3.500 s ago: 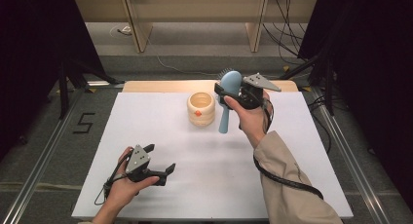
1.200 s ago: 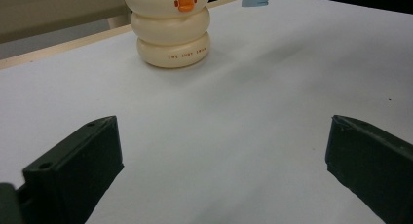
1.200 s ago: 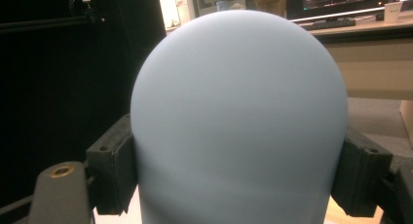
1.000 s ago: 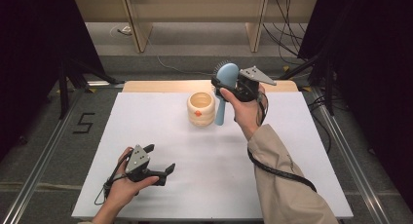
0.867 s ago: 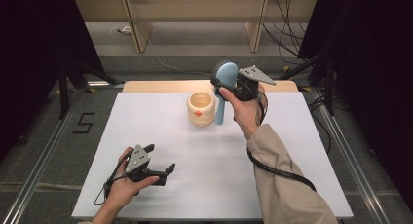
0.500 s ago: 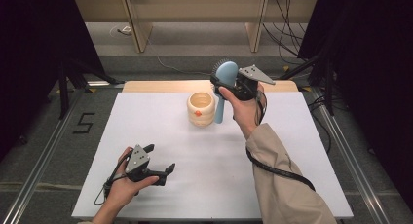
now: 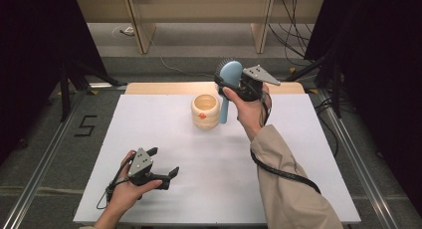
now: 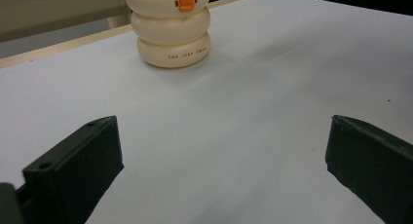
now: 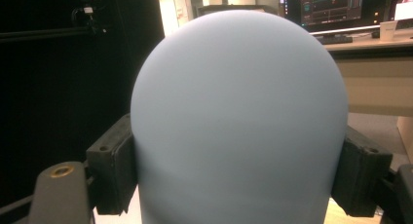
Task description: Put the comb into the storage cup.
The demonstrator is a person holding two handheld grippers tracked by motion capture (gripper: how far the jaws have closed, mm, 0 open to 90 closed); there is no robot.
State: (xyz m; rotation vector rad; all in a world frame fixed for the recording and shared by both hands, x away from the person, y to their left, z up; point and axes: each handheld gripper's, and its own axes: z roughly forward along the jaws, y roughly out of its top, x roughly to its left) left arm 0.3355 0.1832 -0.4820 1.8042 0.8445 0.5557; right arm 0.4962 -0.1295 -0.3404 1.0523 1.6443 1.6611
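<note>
High view: R hand-held gripper (image 7: pixel 234 84) raised, clamped on brush (image 7: pixel 229 89); L hand-held gripper (image 7: pixel 161 164) apart, low.

"5" on floor (image 7: pixel 85 125)

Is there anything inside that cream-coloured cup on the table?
From above, the cup looks empty near its rim; its bottom is hidden. The blue hairbrush hangs beside it, not inside.

Right claw (image 7: pixel 230 84) raised, clamped; left claw (image 7: pixel 163 164) low, jaws apart.
</note>
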